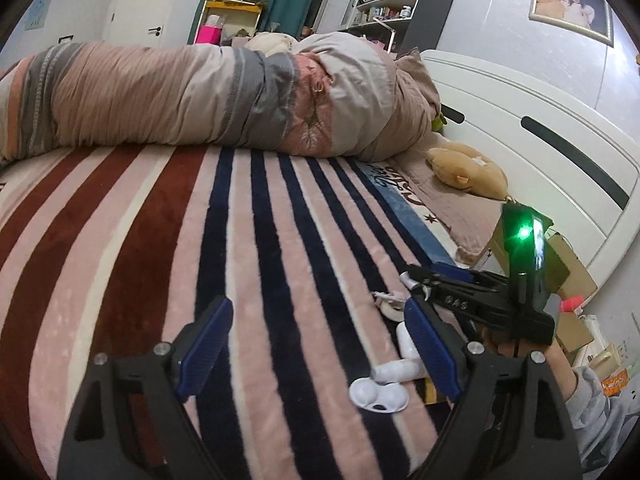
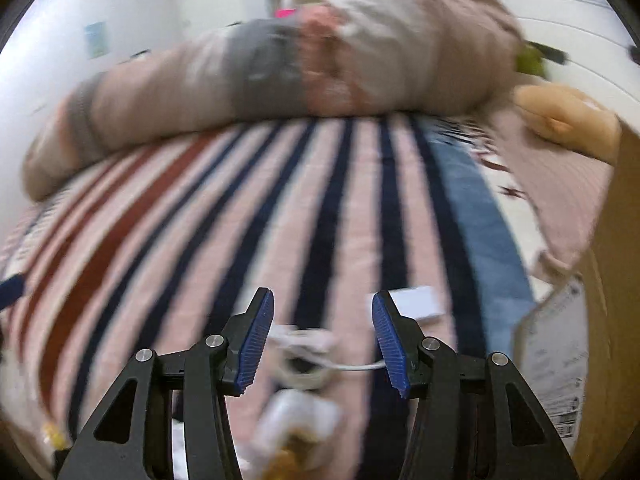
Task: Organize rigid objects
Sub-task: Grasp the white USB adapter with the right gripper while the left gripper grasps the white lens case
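Two grippers hang over a striped blanket on a bed, with a rolled duvet along its far side and a plush toy by the headboard. A cardboard box stands at the blanket's right edge. The left gripper is spread wide and empty; the right gripper, blurred, is also spread and empty. Small white items lie near the box: an open earbud case, a cable coil and a flat white card.
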Motion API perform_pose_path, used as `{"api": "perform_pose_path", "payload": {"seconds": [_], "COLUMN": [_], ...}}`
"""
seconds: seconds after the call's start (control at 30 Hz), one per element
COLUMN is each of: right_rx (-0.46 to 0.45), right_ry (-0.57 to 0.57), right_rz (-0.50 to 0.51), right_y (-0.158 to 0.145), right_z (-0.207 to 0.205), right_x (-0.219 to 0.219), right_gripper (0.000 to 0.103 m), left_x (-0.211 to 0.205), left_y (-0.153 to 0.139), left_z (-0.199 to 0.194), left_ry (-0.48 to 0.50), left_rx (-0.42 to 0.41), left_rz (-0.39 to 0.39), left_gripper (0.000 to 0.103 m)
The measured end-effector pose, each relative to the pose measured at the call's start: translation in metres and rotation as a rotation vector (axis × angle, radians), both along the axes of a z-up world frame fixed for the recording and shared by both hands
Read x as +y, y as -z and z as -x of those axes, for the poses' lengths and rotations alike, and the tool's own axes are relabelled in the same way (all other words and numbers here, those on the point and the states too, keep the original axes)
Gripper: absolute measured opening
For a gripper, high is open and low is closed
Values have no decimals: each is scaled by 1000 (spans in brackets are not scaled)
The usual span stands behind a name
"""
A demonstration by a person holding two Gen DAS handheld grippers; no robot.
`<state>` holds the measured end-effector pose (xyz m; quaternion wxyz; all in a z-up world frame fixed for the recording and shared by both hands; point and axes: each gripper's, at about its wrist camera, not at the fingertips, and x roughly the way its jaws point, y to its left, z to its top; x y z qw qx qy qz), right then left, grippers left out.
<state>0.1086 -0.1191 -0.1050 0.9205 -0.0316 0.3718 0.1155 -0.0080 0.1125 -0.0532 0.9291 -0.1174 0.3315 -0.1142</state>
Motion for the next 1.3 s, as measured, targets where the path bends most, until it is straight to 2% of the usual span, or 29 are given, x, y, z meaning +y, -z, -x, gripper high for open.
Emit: {"api": "perform_pose_path", "payload": {"seconds": [0.17,0.37,0.5,0.53,0.73,0.77,0.8,0.83,0.93,1.1,1.17,1.3], "right_rx": [-34,-22,44,59,93,107,131,144,94,90,80,84], "right_ry": [47,67,-22,-30,39,37,26,21,11,24,24,22], "right_rz": [112,88,67,72,81,75,63,57,77,36,37,22], "right_y": [5,3,15,20,36,40,44,46,41,47,50,51], "right_z": [5,10,5,1,-35,-41,-45,-46,-35,-33,-32,-36], "right_x": [-28,-43,-25,-20,-20,-21,-22,-24,-25,-32,-31,-31], "right_gripper": [48,52,71,71,71,66,52,52,52,52,52,53], "left_x": [6,5,5,5,0,-2,-3,-5,-15,-57,-69,-88], "left_y": [7,9,13,15,27,31,34,39,51,79,88,94], "left_z": [-3,-3,-7,-8,-13,-14,-15,-16,-14,-10,-10,-11], "left_ry": [-8,-1,-1,5,37,47,55,68,115,266,288,268], "left_rx": [10,12,30,35,64,76,86,100,128,195,207,195], "left_rz": [17,15,17,19,9,10,11,10,10,-21,-44,-133], "left_gripper": [85,85,85,85,85,85,85,85,85,85,85,85]}}
